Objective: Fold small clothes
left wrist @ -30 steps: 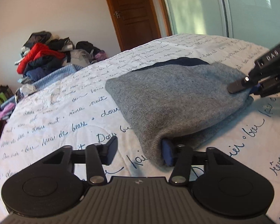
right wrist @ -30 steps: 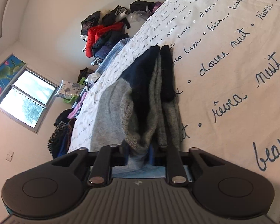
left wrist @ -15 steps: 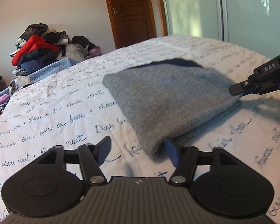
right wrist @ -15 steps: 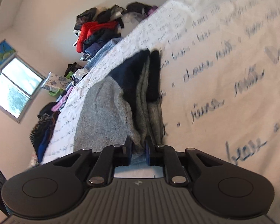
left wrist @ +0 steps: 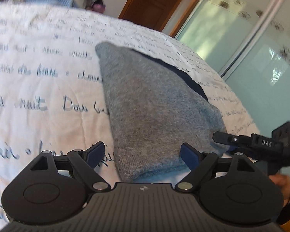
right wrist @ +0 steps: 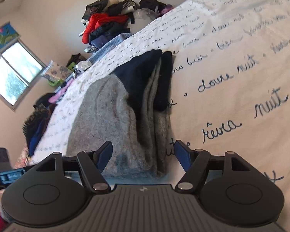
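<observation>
Grey knit garment, folded into a compact stacked bundle, lies flat on the bed. In the left wrist view it fills the centre of the frame, tapering from a wide near end at lower centre to a narrow far corner at upper left of centre; the top face is smooth grey knit. A dark navy part peeks out along its right edge. In the right wrist view the same bundle sits at centre, seen from its side: several grey layers stacked, with navy sections at the far end. Near edge slightly blurred, folds look even.
</observation>
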Motion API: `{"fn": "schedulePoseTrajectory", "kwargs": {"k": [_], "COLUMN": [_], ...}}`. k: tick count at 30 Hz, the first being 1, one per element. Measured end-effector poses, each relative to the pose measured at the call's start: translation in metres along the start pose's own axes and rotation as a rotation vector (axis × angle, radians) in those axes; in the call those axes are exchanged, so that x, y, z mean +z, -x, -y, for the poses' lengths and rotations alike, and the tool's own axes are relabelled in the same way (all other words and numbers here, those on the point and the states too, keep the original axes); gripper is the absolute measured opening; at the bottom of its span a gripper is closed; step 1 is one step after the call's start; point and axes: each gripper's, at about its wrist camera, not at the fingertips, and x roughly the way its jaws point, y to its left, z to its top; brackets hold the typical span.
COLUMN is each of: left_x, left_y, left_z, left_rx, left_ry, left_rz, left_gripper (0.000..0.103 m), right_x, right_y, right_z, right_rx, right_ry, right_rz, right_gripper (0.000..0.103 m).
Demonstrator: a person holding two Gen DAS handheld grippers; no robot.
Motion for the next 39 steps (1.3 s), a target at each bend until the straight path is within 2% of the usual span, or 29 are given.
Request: {"fn": "schedulePoseTrajectory", "kwargs": {"k": [6,8,9,10,11,12,13,16,22,31,36,39], "left_x": [0.004,0.004,0.003,0.002,0.002,0.001,0.000,0.000,-0.001,-0.017,-0.019,-0.019], "left_y": [-0.014,-0.018,-0.019,-0.020,-0.020,-0.019,-0.017,-0.010,0.010,0.028,0.018,0.023], "left_z": [-0.033,-0.033,-0.031,-0.029,-0.028,-0.030,-0.034,-0.035,-0.017,-0.008,-0.002,0.003], "left_rx": [-0.200,-0.216,-0.198,-0.172,-0.157,-0.156,-0.165,-0.155,-0.116,-0.090,-0.018,0.037], "left_ry": [0.230,0.239,0.224,0.202,0.192,0.197,0.217,0.218,0.145,0.105,0.057,0.027], "left_rz": [0.023,0.004,-0.007,-0.019,-0.022,-0.021,-0.012,0.009,0.041,0.008,-0.024,-0.015], "left_gripper": [0.081,0.058,0.049,0.032,0.021,0.019,0.017,0.015,0.013,0.013,0.017,0.026], "right_x": [0.019,0.024,0.026,0.026,0.026,0.024,0.022,0.020,0.020,0.009,0.003,0.000], "right_y": [-0.023,-0.032,-0.035,-0.037,-0.040,-0.042,-0.043,-0.038,-0.024,-0.008,-0.014,-0.010], "right_z": [0.017,0.016,0.014,0.013,0.011,0.010,0.010,0.012,0.008,0.007,-0.001,-0.011], "right_rx": [0.166,0.192,0.201,0.205,0.200,0.187,0.178,0.183,0.196,0.233,0.116,0.047], "right_ry": [-0.113,-0.119,-0.119,-0.119,-0.115,-0.107,-0.100,-0.119,-0.104,-0.105,-0.023,0.045], "right_rz": [-0.050,-0.061,-0.071,-0.083,-0.093,-0.099,-0.098,-0.077,-0.053,-0.078,-0.108,-0.104], "right_gripper": [0.071,0.069,0.060,0.046,0.039,0.028,0.023,0.016,0.013,0.013,0.017,0.026]}}
